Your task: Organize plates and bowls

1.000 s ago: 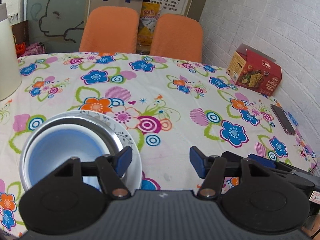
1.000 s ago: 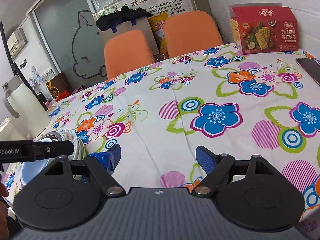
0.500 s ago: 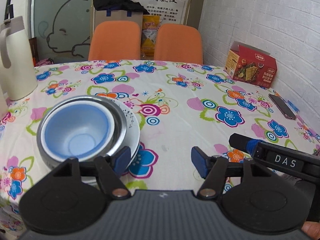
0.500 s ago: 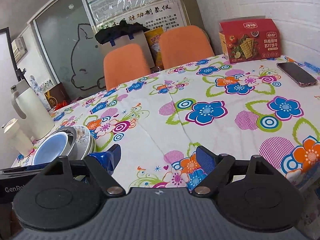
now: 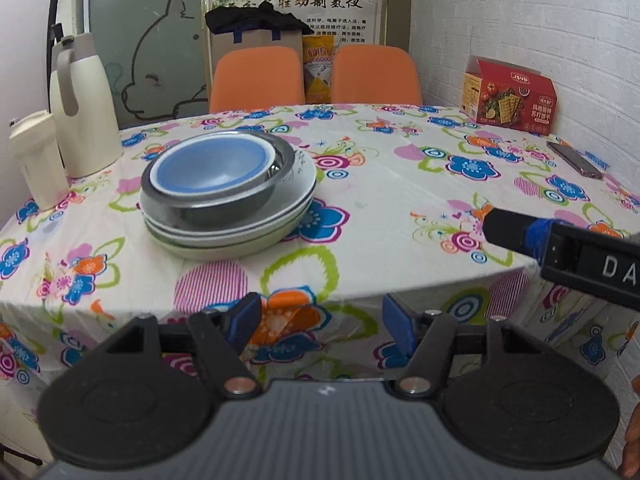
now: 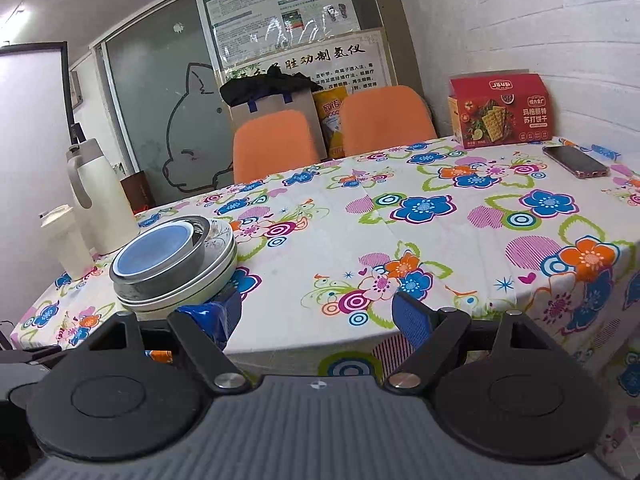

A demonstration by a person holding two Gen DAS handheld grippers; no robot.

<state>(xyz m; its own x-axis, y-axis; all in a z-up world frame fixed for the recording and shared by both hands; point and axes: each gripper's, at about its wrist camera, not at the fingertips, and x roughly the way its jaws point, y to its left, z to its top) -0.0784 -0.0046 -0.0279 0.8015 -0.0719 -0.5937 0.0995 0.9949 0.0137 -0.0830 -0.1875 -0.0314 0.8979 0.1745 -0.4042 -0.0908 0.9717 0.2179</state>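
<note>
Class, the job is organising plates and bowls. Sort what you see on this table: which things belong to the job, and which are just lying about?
Part of the job:
blue bowl
steel bowl
white plates

Just lying about:
cream jug
cream cup
cracker box
phone

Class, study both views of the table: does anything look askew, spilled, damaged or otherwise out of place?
Nothing stands out. The blue bowl sits nested in the metal bowl, which rests on the stacked plates, all level on the floral tablecloth. Nothing looks spilled or broken.
</note>
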